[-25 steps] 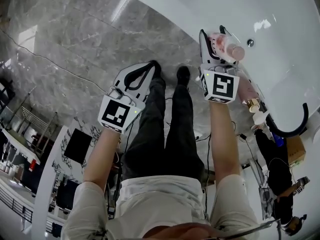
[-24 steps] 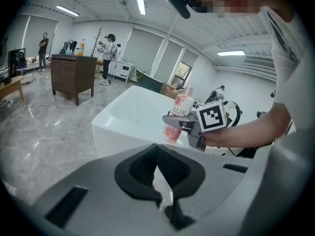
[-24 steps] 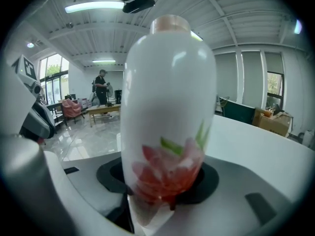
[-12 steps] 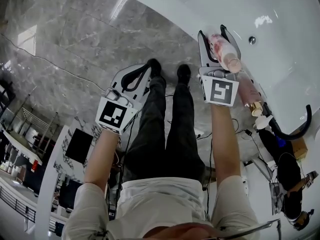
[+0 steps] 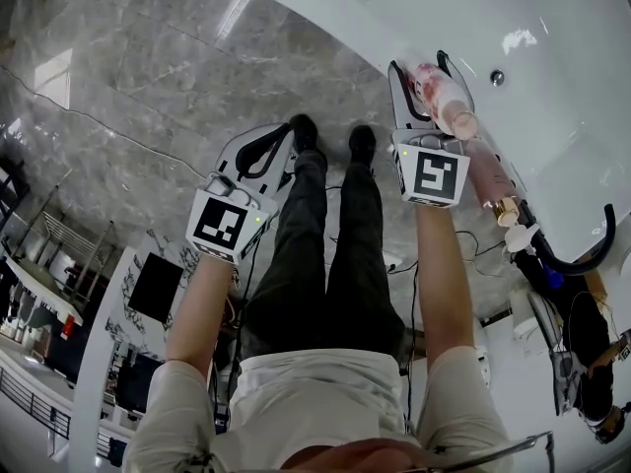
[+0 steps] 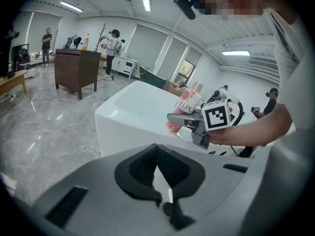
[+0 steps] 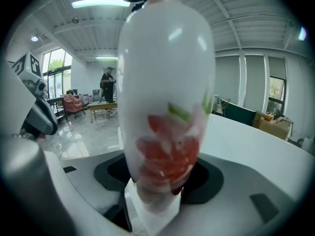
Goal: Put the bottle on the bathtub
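Note:
My right gripper (image 5: 426, 79) is shut on a white and pink bottle (image 5: 442, 99) with red flower print, held over the rim of the white bathtub (image 5: 552, 77). In the right gripper view the bottle (image 7: 166, 102) stands upright between the jaws and fills the middle. The left gripper view shows the same bottle (image 6: 187, 108) in the right gripper (image 6: 184, 121) above the bathtub (image 6: 133, 114). My left gripper (image 5: 281, 141) is shut and holds nothing, above the grey marble floor by the person's shoes.
More bottles (image 5: 498, 190) stand on the bathtub rim to the right, beside a black curved tap (image 5: 582, 249). The person's legs (image 5: 325, 254) are between the grippers. People and a dark cabinet (image 6: 76, 73) stand far back in the room.
The right gripper with the bottle has shifted slightly toward the tub rim. The left gripper has barely moved.

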A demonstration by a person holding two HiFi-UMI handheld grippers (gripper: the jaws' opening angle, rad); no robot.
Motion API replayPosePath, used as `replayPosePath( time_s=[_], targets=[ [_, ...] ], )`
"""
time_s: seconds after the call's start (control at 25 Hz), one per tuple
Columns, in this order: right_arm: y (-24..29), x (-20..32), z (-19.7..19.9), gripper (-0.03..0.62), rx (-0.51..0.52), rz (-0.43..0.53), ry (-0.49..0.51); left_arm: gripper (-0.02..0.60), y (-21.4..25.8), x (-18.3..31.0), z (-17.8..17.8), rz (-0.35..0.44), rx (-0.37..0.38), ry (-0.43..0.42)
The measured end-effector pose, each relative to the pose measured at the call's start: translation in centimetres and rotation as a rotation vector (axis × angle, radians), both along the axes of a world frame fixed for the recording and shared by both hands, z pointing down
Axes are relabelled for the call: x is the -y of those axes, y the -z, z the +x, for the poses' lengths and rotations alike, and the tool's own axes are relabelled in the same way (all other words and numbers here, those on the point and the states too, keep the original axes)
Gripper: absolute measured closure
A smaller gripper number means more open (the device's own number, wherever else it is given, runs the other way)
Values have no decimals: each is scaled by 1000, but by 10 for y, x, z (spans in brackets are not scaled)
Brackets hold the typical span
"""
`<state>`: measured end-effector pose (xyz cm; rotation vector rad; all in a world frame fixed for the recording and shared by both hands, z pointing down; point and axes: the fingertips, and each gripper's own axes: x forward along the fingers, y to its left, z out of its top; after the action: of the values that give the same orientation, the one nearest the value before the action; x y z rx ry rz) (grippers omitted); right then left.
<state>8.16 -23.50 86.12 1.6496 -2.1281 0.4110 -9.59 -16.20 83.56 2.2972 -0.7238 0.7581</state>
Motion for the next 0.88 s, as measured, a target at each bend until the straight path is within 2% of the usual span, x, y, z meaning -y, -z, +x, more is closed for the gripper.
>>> replayPosePath(
  time_s=[0.32,0.64,0.88],
  targets=[
    [11,-21,2,289,45,-36,-68,574,15,-13,-7,0,14,-4],
    [28,-65,6,284,27,-89,-123,574,52,-31,-5,21,-4,27],
    [67,-99,3,285,21,-107,-138,574,110,-49,2,86,-28,39]
  ],
)
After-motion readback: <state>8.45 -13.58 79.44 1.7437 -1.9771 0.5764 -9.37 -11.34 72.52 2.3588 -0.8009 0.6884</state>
